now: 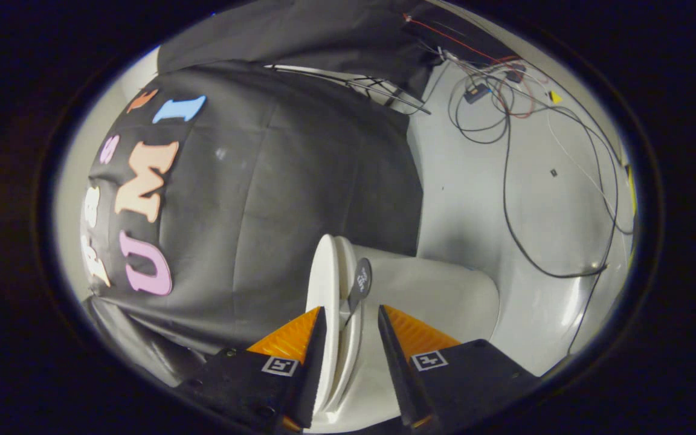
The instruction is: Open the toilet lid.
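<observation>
The view is rolled sideways, so the white toilet (438, 296) lies on its side just ahead of the fingers. Its thin lid (322, 272) and the seat (345, 260) beneath it show edge-on, pressed close together. A small dark lifting tab (361, 279) sticks out from that edge. My gripper (351, 313) is open, its two fingers straddling the rim of the lid and seat, with the tab's lower end in the gap. One finger (299, 338) lies against the lid's outer face; the other (408, 338) stands off from the bowl side.
Black cloth (299, 181) hangs behind the toilet on the lid's side. The pale floor (475, 199) on the bowl's side carries loose black and red cables (505, 181) and small electronic parts (476, 92) farther off.
</observation>
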The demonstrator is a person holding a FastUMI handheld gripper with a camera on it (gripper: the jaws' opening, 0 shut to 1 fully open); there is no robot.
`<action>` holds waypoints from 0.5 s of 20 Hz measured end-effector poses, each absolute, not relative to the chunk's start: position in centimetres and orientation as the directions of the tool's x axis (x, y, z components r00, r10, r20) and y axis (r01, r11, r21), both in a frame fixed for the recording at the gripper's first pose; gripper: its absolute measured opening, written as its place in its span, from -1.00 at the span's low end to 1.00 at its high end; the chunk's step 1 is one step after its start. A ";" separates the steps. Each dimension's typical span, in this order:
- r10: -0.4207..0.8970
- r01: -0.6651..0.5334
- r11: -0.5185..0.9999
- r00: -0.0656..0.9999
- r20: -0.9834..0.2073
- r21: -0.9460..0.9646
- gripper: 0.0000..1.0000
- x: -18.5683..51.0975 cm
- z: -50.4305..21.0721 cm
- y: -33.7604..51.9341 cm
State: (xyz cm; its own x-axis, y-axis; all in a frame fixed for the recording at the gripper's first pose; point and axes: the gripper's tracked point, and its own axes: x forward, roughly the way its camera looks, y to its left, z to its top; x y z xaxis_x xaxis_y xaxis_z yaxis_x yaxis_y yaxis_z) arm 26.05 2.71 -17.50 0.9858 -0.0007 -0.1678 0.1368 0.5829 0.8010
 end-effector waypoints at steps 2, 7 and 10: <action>-0.007 0.108 0.532 0.992 -0.123 0.840 0.07 26.9 -17.5 2.0; 0.000 0.044 0.448 0.999 -0.048 0.893 0.07 30.4 -16.8 0.7; -0.010 0.036 0.412 0.999 -0.034 0.911 -0.10 32.4 -16.4 -0.4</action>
State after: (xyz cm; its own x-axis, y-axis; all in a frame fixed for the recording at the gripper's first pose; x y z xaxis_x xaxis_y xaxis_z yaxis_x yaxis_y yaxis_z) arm 32.36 -0.36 -16.41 0.9994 -0.0105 -0.0343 0.0356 0.4115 0.9107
